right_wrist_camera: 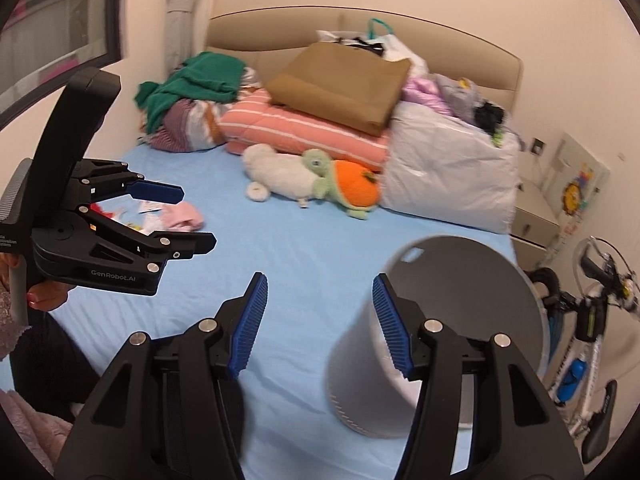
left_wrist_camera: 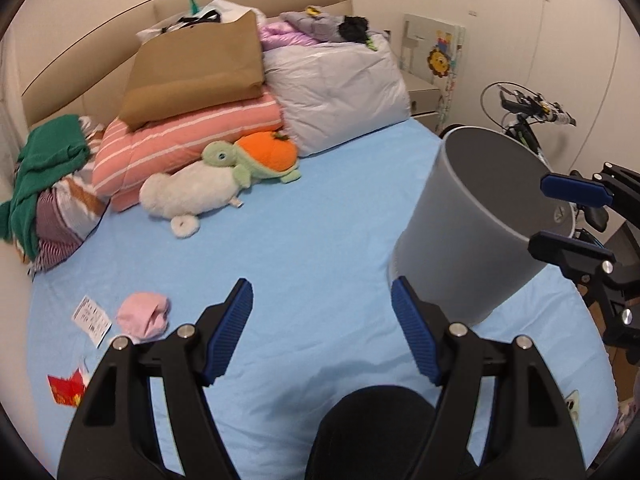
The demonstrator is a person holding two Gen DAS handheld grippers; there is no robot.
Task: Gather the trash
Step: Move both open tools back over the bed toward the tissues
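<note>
A grey bin (left_wrist_camera: 472,220) (right_wrist_camera: 460,320) sits tilted on the blue bed sheet (left_wrist_camera: 312,240), its open mouth facing up and away. My right gripper (right_wrist_camera: 318,300) (left_wrist_camera: 572,218) is open at the bin's rim. Its right finger (right_wrist_camera: 390,320) lies in front of the bin's wall, and I cannot tell if it touches. My left gripper (left_wrist_camera: 320,292) (right_wrist_camera: 196,218) is open and empty over bare sheet. To its left lie a crumpled pink piece (left_wrist_camera: 144,316) (right_wrist_camera: 184,216), a white printed slip (left_wrist_camera: 91,320) and a red wrapper (left_wrist_camera: 66,390).
Plush toys (left_wrist_camera: 224,180), folded quilts (left_wrist_camera: 188,136), a brown bag (left_wrist_camera: 200,68), a white sack (left_wrist_camera: 340,92) and a pile of clothes (left_wrist_camera: 48,184) crowd the head of the bed. A bicycle (right_wrist_camera: 588,320) and a nightstand (right_wrist_camera: 532,212) stand beside it.
</note>
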